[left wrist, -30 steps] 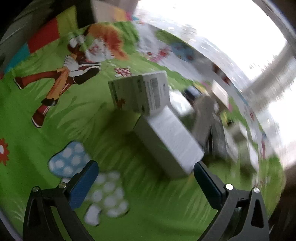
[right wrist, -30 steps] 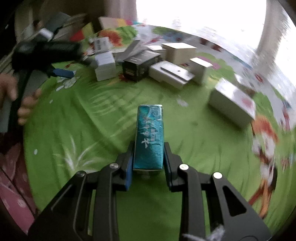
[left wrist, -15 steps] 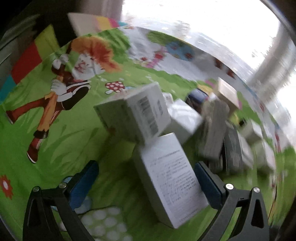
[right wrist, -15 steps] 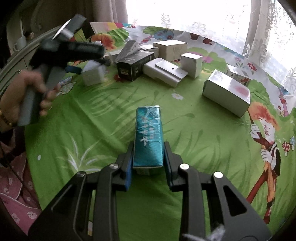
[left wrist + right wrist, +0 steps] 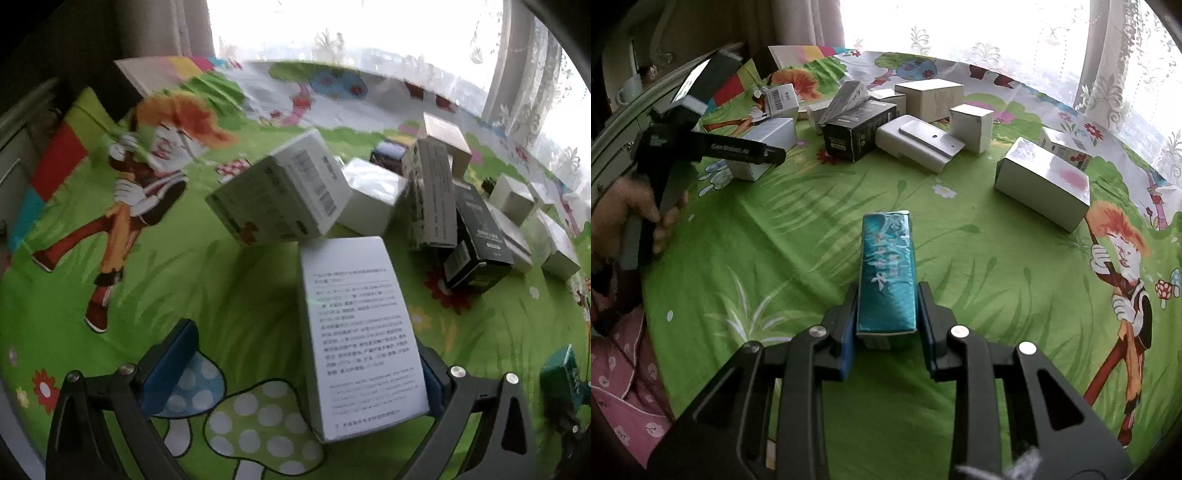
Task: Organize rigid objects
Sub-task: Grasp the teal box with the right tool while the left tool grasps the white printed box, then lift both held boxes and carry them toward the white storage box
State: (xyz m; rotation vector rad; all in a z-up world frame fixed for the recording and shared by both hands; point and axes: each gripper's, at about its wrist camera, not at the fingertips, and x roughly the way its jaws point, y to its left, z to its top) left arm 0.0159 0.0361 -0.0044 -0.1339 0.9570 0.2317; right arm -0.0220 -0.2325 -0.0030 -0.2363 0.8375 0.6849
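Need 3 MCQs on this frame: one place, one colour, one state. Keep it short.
1. Where does the white box with printed text lie relative to the left gripper?
A. Between its fingers, against the right one
B. Far beyond the fingertips
C. Outside the left finger

2. What colour is the box in the right gripper?
A. Red
B. Teal
C. Black

3. What is the state of the left gripper?
A. Open, with a wide gap beside the box
B. Clamped shut on the box
C. Shut on nothing

Answers:
1 A: in the left wrist view the box sits between the fingers, its edge at the right one.
2 B: the right wrist view shows teal wrapping with white script.
3 A: the left pad stands well clear of the box.
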